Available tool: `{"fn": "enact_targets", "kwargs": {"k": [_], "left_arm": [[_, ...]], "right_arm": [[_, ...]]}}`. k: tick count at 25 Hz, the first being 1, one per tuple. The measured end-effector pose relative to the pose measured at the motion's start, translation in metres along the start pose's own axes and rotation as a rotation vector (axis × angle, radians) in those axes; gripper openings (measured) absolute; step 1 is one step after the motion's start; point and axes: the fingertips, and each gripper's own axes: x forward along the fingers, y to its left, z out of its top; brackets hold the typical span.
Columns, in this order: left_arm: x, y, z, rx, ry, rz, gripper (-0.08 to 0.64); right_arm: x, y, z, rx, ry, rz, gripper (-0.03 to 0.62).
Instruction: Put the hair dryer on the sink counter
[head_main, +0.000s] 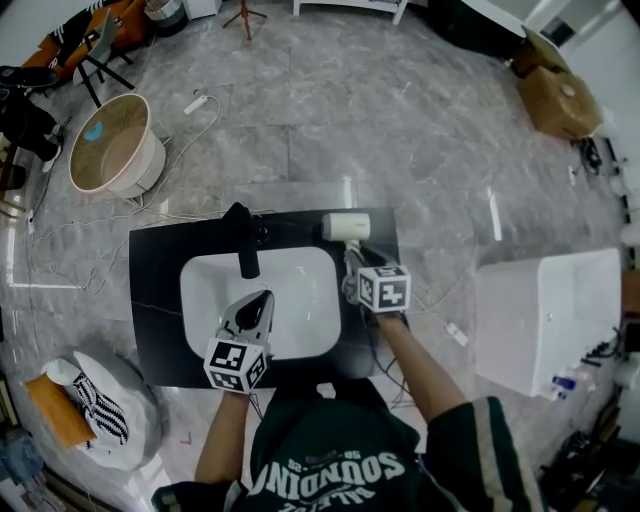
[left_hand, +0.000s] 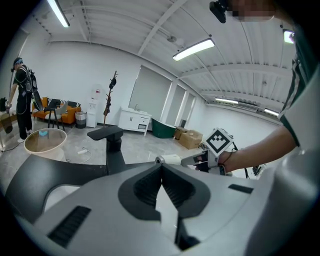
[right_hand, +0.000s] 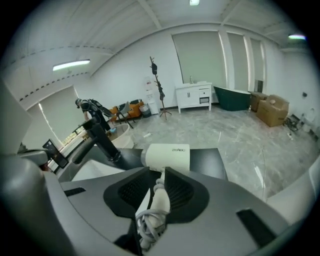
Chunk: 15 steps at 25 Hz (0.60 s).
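left gripper (head_main: 262, 300): jaws together, empty, forearm extended. right gripper (head_main: 352, 265): jaws pinching hair dryer (head_main: 346, 227) handle, pitched down.

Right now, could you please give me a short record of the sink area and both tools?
counter: black, with a white basin set in it
faucet: black, at the basin's back edge
dryer: white, over the counter's back right corner; cord wound round its handle
right tool: shut on the dryer's handle
left tool: shut, empty, above the basin
contact: cannot tell whether the dryer rests on the counter
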Motion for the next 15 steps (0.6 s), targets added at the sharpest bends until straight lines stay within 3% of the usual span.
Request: {"fn": "enact_targets", "kwargs": {"k": [3,15], "left_arm": [[-0.001,-0.001,0.010,0.017,-0.019,0.002,0.002],[-0.012,-0.023,0.057,0.098,-0.110,0.038,0.001]], "right_arm": [[-0.024,0.019,0.012,-0.026,-0.101,0.069,0.004],[-0.130,0.040,0.059,-0.066,-0.423,0.166,0.002]]}}
